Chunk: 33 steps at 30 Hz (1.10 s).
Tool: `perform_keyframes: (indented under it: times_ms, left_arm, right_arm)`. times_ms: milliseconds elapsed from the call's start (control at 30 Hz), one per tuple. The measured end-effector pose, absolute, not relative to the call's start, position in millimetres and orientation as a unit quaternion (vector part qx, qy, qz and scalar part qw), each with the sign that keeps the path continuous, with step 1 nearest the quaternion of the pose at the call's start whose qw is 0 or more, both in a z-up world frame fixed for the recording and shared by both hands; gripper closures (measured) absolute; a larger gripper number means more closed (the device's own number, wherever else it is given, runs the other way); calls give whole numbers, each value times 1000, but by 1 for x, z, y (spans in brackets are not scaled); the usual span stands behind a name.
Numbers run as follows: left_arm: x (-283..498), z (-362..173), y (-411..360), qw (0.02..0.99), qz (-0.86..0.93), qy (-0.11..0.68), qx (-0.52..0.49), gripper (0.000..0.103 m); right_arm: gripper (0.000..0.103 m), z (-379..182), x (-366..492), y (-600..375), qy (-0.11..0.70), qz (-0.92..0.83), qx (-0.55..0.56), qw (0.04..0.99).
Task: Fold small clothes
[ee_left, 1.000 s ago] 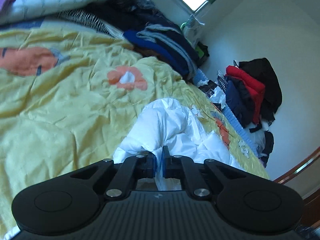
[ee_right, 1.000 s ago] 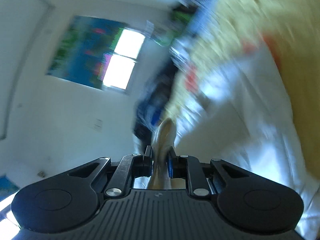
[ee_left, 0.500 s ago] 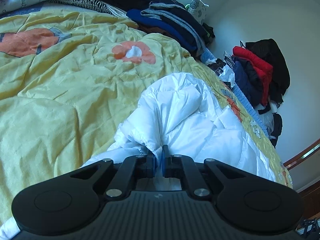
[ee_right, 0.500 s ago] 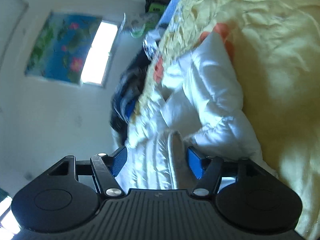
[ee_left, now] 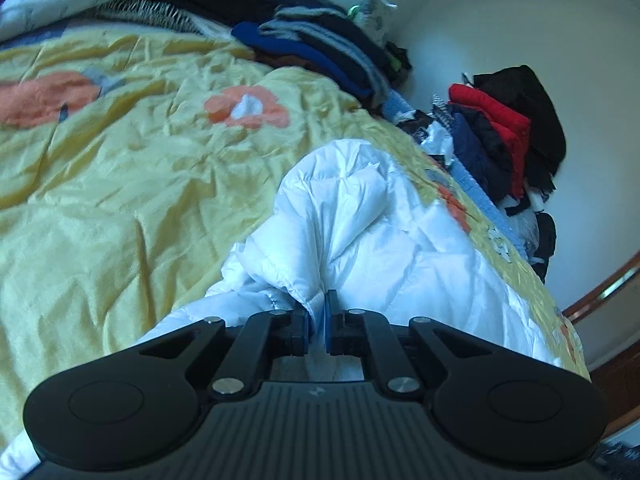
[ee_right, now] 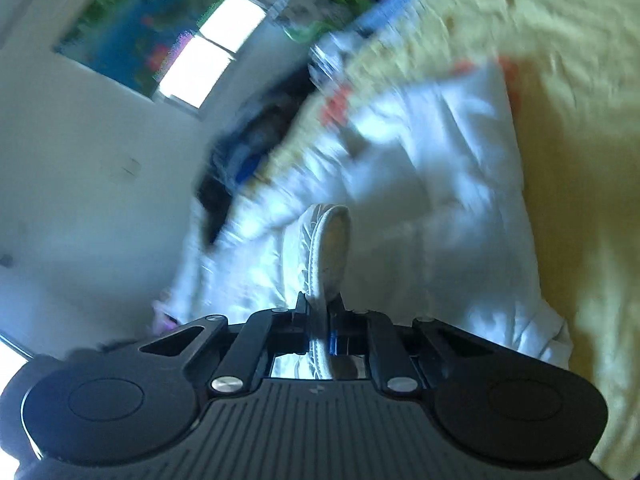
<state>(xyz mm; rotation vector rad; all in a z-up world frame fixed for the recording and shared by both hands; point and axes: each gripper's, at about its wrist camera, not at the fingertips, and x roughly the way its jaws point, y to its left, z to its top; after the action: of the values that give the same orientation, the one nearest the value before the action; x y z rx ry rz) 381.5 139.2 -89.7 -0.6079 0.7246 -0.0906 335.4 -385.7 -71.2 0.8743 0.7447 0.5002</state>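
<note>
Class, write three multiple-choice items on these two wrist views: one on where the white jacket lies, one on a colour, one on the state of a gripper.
1. The white puffy jacket lies on:
A. the yellow bedspread
B. a chair
C. the floor

2. The flower patches on the bedspread are:
A. green
B. orange
C. purple

3. The left gripper is:
A. wide open
B. holding a sock
C. shut on the jacket

Answers: 1 A, yellow fabric surrounds the jacket; 2 B, orange petals show; 3 C, white fabric is pinched between the jaws.

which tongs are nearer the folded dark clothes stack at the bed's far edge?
Left. The left tongs face the folded dark clothes stack across the yellow quilt; the right tongs view shows no clear stack.
</note>
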Motion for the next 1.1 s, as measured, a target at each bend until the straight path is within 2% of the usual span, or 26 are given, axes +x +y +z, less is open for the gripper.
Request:
perform_keyframes:
  times_ms: [67, 167, 233, 367, 433, 467, 500, 567, 700, 767, 800, 867, 967, 1033, 1100]
  left_arm:
    - [383, -89, 132, 893, -51, 356, -271, 96]
    - [388, -94, 117, 902, -43, 364, -230, 96]
    - [390, -96, 108, 908, -32, 365, -202, 96]
    - [379, -88, 99, 923, -24, 354, -146, 93]
    - [364, -78, 97, 934, -20, 341, -109, 80]
    - [354, -72, 98, 939, -19, 331, -93, 63]
    - [342, -65, 99, 946, -15, 315, -78, 42]
    - [317, -52, 103, 962, 6, 269, -51, 29]
    - [291, -24, 98, 983, 30, 180, 7, 29]
    - [299, -14, 83, 987, 14, 158, 29, 29]
    - [310, -13, 72, 986, 7, 158, 43, 28]
    - [340, -18, 48, 984, -8, 165, 71, 28]
    - [399, -41, 17, 970, -7, 198, 139, 28]
    - [439, -65, 9, 954, 20, 244, 175, 28]
    - [464, -85, 15, 943, 24, 286, 168, 29]
  right_arm:
    - [91, -69, 328, -398, 346, 220, 397, 821]
    - [92, -97, 334, -405, 384, 181, 392, 816]
    - [94, -107, 338, -401, 379, 175, 389, 821]
    - [90, -105, 338, -390, 374, 165, 381, 829]
    - [78, -104, 338, -395, 380, 167, 400, 817]
    - [73, -104, 330, -396, 382, 165, 412, 811]
    - [71, -101, 325, -403, 373, 164, 426, 808]
    - [71, -90, 308, -417, 324, 149, 433, 828]
    - [71, -56, 294, -418, 259, 116, 397, 873]
    - [64, -41, 306, -390, 269, 155, 362, 879]
    - [56, -35, 313, -371, 279, 174, 334, 883]
    - [42, -30, 329, -327, 308, 209, 258, 892]
    - [45, -45, 354, -277, 346, 212, 158, 900]
    - [45, -62, 363, -273, 360, 196, 146, 901]
    - [46, -74, 364, -282, 358, 203, 165, 896]
